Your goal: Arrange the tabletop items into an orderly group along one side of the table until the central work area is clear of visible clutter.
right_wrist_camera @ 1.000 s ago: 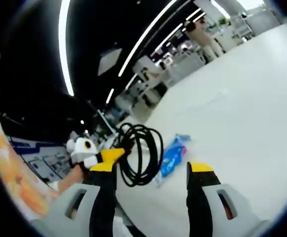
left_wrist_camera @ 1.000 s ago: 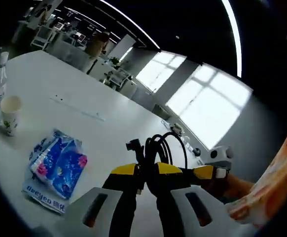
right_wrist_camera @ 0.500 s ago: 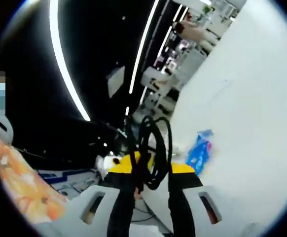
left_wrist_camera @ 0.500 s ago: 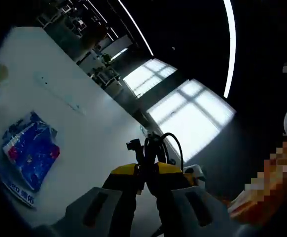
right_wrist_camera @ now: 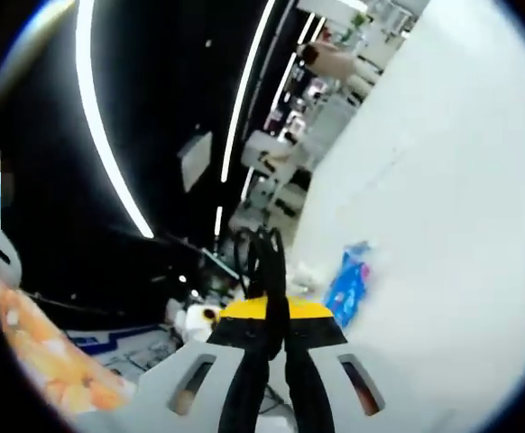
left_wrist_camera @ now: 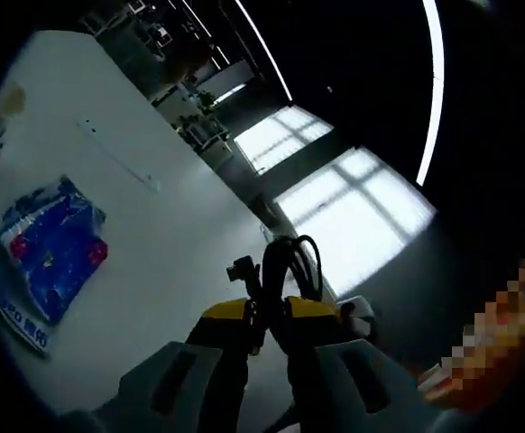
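Right hand-held gripper (right_wrist_camera: 271, 316) newly, seemingly, around cable (right_wrist_camera: 264, 262)

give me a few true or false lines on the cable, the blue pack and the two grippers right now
1. The left gripper is shut on a coiled black cable. True.
2. The right gripper has its jaws wide apart with nothing between them. False: its jaws are closed on the black cable, which rises as a narrow loop above them.
3. A blue pack lies flat on the white table. True.
4. The blue pack is clamped between the left gripper's jaws. False: it lies on the table apart from that gripper, to the left in the left gripper view.
5. The cable is spread loose across the middle of the table. False: it is bundled in loops and held up by both grippers.
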